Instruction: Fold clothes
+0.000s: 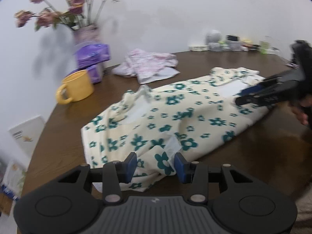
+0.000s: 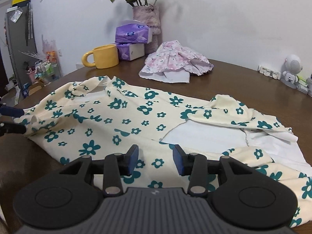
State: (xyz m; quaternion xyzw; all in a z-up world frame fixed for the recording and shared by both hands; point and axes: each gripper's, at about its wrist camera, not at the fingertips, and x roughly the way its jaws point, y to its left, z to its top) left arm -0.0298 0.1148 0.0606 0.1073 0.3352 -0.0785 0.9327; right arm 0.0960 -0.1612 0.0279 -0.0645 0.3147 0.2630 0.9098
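Tongs: left tongs (image 1: 155, 164) parted, pads astride bunched shirt edge, not pinching. Right tongs (image 2: 155, 159) parted above shirt, gripping nothing. Cream shirt with green flowers (image 2: 124, 117) spread across brown table (image 2: 243, 81), partly folded, white lining showing. Beyond: pink garment (image 2: 175, 62), yellow mug (image 2: 104, 56), purple tissue packs (image 2: 132, 34), vase of flowers (image 2: 146, 19).

Left hand-held gripper (image 1: 155, 164) and right hand-held gripper (image 2: 156, 159): black ribbed bodies, round side discs, silver screws, blue pads (image 1: 131, 164).
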